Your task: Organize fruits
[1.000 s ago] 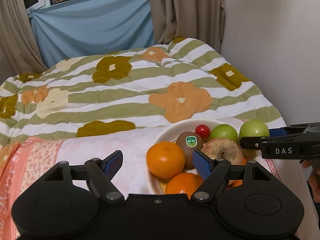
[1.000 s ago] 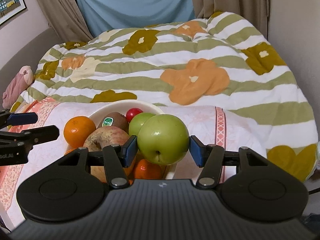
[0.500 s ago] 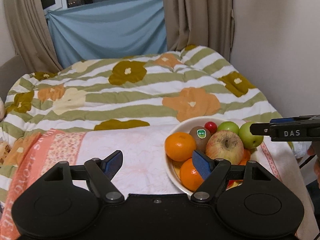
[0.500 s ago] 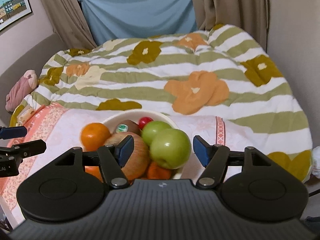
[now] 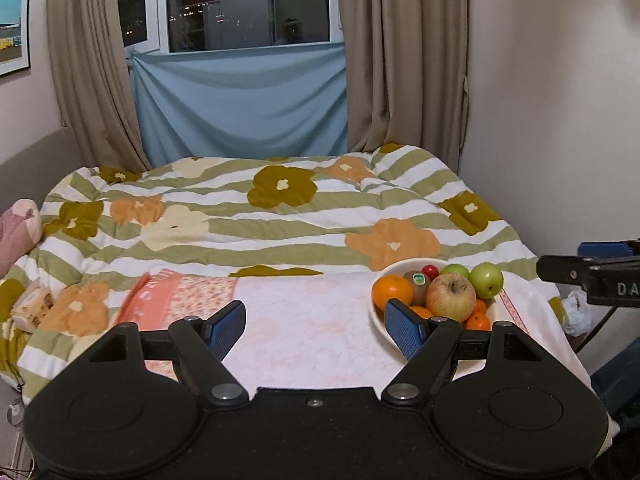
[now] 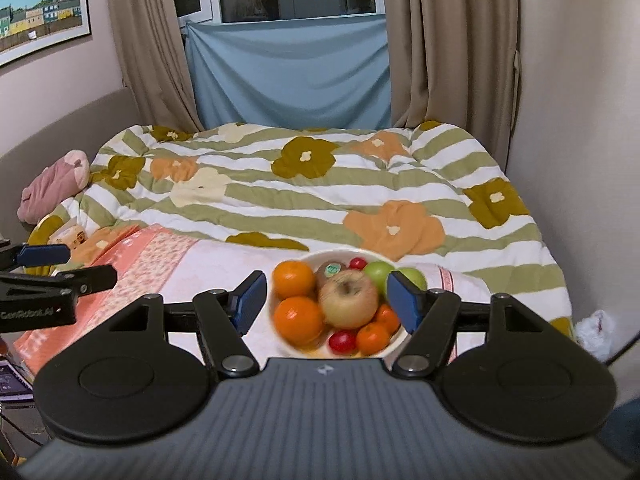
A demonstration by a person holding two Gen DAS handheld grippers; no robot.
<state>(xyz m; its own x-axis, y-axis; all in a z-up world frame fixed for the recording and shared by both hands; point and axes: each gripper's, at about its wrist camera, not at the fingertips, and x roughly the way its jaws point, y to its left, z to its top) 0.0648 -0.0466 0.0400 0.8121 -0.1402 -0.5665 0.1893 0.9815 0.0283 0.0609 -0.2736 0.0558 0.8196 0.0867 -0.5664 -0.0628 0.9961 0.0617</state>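
"GenRobot.AI" on left hand-held gripper (image 6: 38,314)

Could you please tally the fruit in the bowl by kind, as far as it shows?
Oranges and mandarins: 4
Green apples: 2
Red-yellow apple: 1
Kiwi: 1
Small red fruits: 2
Total visible: 10

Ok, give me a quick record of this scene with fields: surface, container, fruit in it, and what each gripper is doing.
surface: pink towel on a flowered quilt
container: white bowl, on the towel
fruit: oranges, russet apple, two green apples, kiwi, small red fruit
left gripper: open, empty
right gripper: jaws opening, nothing between them
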